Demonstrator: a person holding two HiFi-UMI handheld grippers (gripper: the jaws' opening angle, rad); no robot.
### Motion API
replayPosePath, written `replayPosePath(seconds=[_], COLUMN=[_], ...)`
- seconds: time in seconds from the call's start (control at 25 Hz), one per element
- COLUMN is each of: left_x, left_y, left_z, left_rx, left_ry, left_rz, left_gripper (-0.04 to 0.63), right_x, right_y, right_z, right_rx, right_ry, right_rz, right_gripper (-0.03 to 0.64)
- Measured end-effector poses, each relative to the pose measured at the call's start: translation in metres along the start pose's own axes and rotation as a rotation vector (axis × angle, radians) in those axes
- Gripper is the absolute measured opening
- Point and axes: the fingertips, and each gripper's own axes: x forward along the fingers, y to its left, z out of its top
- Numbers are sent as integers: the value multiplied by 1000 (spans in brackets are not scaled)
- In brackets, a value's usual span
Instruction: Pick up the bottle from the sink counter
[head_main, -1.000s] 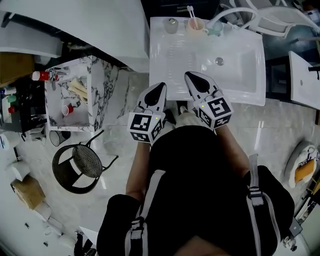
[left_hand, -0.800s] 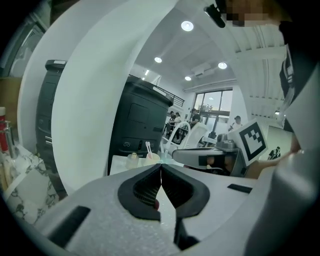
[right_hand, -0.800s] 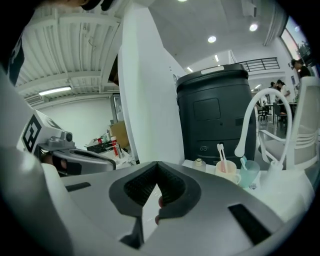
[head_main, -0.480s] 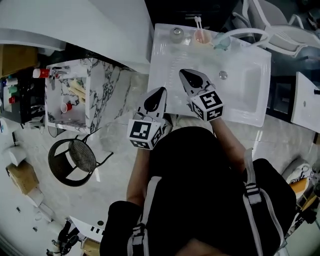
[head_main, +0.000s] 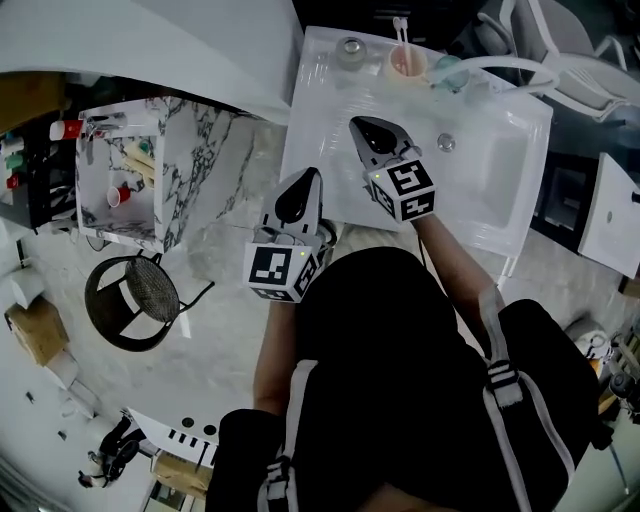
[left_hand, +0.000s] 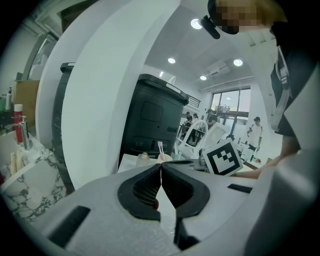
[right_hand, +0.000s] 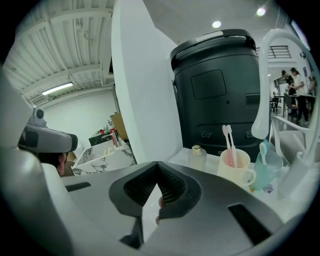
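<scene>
A small frosted bottle (head_main: 350, 49) with a gold cap stands upright at the back left of the white sink counter (head_main: 318, 110). It also shows in the right gripper view as the bottle (right_hand: 197, 155) and in the left gripper view as the bottle (left_hand: 143, 159). My right gripper (head_main: 359, 125) hovers over the counter, shut and empty, its tip pointing toward the bottle from a short way in front. The same right gripper (right_hand: 157, 164) has its jaws touching. My left gripper (head_main: 310, 173) is at the sink's front edge, and this left gripper (left_hand: 161, 165) is shut on nothing.
Right of the bottle stand a cream cup (head_main: 407, 60) with pink toothbrushes and a teal cup (head_main: 447, 73). A white faucet (right_hand: 265, 75) arches over the basin with its drain (head_main: 445, 142). A marble stand (head_main: 190, 165) and a black wire stool (head_main: 130, 300) are at the left.
My right gripper has moved forward over the counter toward the bottle. The left gripper has stayed near the sink's front edge. Both remain shut.
</scene>
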Motion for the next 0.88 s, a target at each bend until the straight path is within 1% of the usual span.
replayPosePath(seconds=[0.28,0.52,0.64,0.88], left_x=[9,13,12,14], left_y=[5,11,13,15], left_z=[3,2,-2,-2], left_rx=[-18,-7,-12,-16], left_ry=[-15,14,26,31], left_rz=[8,-2,0,-12], left_gripper=[20,20,20,20], right_x=[23,43,52,74], right_y=[-15,-28,-34,-46], right_z=[-12,-18,-23,-39], right_rx=[0,22,6,13], right_ry=[12,8,18,51], right_rz=[-56,-100,-119,-172], right_gripper=[16,85,125,247])
